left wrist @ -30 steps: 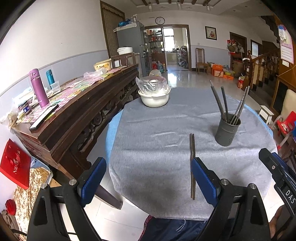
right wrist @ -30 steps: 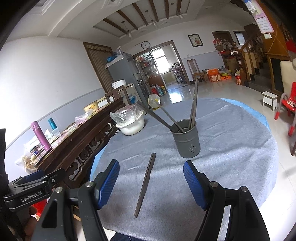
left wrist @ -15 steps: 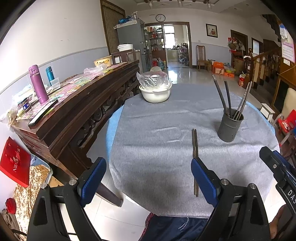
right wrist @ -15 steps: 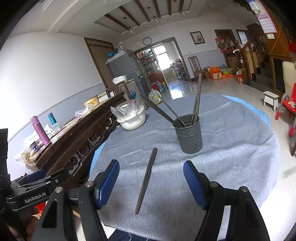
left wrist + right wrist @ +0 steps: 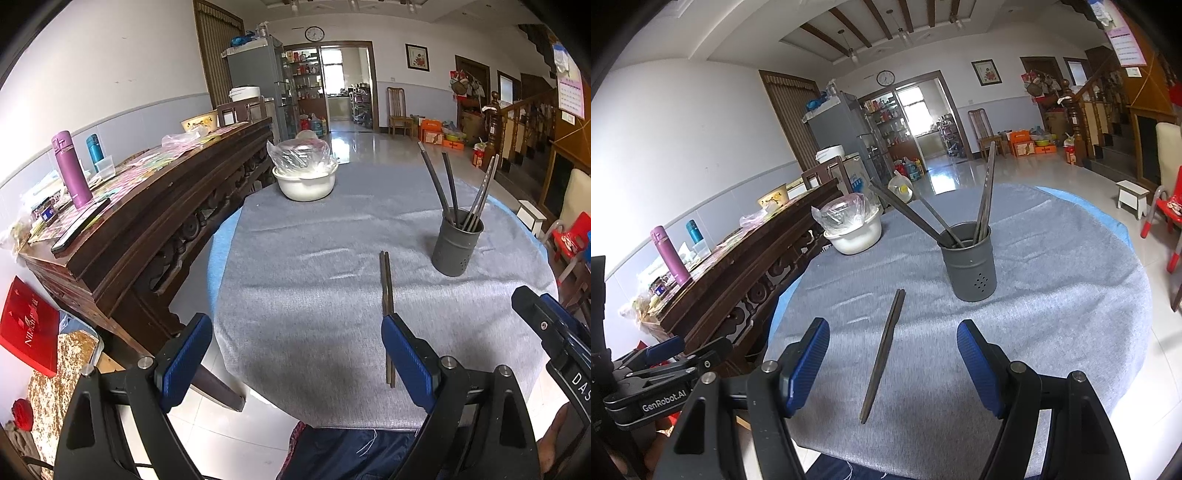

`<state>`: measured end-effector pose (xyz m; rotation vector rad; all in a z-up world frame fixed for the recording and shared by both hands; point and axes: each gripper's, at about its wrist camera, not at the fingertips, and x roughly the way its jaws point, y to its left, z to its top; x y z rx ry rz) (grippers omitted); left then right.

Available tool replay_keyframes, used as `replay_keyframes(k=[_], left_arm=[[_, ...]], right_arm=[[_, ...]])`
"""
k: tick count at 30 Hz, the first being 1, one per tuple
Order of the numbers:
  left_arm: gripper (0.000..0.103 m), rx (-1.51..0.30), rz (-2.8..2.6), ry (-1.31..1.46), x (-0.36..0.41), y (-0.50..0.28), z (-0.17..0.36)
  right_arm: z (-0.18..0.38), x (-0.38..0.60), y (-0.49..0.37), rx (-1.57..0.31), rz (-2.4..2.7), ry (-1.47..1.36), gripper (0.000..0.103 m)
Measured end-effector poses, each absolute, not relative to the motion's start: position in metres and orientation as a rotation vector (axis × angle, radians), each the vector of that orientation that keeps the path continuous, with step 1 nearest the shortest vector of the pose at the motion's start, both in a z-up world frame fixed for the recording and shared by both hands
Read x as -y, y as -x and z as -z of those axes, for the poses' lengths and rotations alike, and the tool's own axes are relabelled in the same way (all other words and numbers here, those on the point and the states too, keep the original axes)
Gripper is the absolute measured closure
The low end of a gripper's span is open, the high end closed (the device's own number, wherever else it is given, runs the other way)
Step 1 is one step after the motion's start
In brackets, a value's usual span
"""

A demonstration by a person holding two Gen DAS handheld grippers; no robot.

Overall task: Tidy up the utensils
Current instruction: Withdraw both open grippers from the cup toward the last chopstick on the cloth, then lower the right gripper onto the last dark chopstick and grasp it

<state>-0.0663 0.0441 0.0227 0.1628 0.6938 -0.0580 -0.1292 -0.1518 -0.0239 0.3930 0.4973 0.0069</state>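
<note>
Grey cloth covers the round table (image 5: 314, 295), and on it a pair of dark chopsticks (image 5: 882, 350) lies flat, side by side and touching, just beside the grey utensil holder (image 5: 971, 269) on its near left. Their long axis runs from the table's near edge toward the holder's side. In the left wrist view their middle is hidden behind a blue pad. Four more sticks stand tilted in the holder, two leaning left, two right. One white bowl (image 5: 306, 181) under plastic sits well beyond the holder. The left gripper (image 5: 295, 354) and right gripper (image 5: 892, 362) both stand wide apart, holding nothing; the pair lies below the right one's gap.
</note>
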Motion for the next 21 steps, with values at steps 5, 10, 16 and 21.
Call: replay_keyframes(k=[5, 10, 16, 21], left_arm=[[0.01, -0.693, 0.068, -0.161, -0.045, 0.066, -0.021], [0.01, -0.697, 0.074, -0.162, -0.045, 0.065, -0.018], [0.01, -0.754, 0.081, -0.132, -0.056, 0.054, -0.006], [0.01, -0.843, 0.079, -0.079, -0.07, 0.035, 0.018]], right_arm=[[0.026, 0.151, 0.127, -0.505, -0.008, -0.392, 0.028], [0.029, 0.149, 0.125, -0.516, -0.01, -0.391, 0.028], [0.036, 0.148, 0.119, -0.553, -0.029, -0.407, 0.028], [0.053, 0.15, 0.108, -0.618, -0.044, -0.439, 0.029]])
